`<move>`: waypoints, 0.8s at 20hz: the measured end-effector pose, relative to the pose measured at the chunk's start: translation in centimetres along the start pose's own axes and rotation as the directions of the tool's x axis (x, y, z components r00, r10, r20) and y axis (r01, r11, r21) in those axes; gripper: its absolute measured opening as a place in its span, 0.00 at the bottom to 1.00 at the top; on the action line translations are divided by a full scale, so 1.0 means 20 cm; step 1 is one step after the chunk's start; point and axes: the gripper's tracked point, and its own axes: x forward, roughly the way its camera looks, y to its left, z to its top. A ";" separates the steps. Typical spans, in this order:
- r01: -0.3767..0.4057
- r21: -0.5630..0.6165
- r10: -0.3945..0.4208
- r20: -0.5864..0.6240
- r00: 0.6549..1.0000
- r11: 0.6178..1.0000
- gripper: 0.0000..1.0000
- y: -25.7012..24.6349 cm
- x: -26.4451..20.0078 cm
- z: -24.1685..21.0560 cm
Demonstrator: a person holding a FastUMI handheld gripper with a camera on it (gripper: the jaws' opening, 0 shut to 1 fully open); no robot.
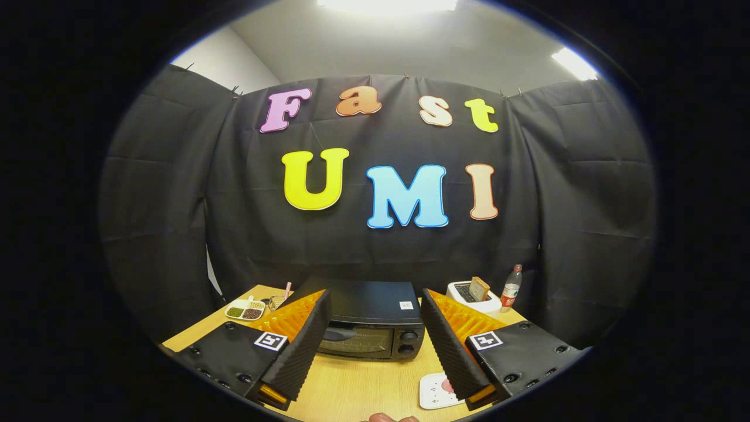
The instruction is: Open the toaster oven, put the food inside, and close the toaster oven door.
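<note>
Wide-spread claw [375, 375] fingers frame the closed toaster oven [369, 328] just beyond.

Black cloth wall [375, 246] behind a light wooden table [363, 387], ceiling lights [387, 4] overhead.

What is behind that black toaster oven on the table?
Behind the toaster oven hangs the black booth cloth. The table's far edge is covered by the oven. The gripper is open, its fingers framing the oven.

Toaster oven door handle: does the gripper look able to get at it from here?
Probably yes. The gripper is open, the toaster oven sits just ahead between its fingers with its door shut, and bare table lies between them; the handle faces the fingers.
</note>
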 end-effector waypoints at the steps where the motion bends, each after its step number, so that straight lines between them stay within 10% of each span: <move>1: -0.002 0.002 0.002 -0.005 1.000 1.000 0.97 0.02 0.02 -0.01; 16: -0.054 0.004 0.054 -0.128 0.990 0.999 0.98 0.33 0.43 -0.34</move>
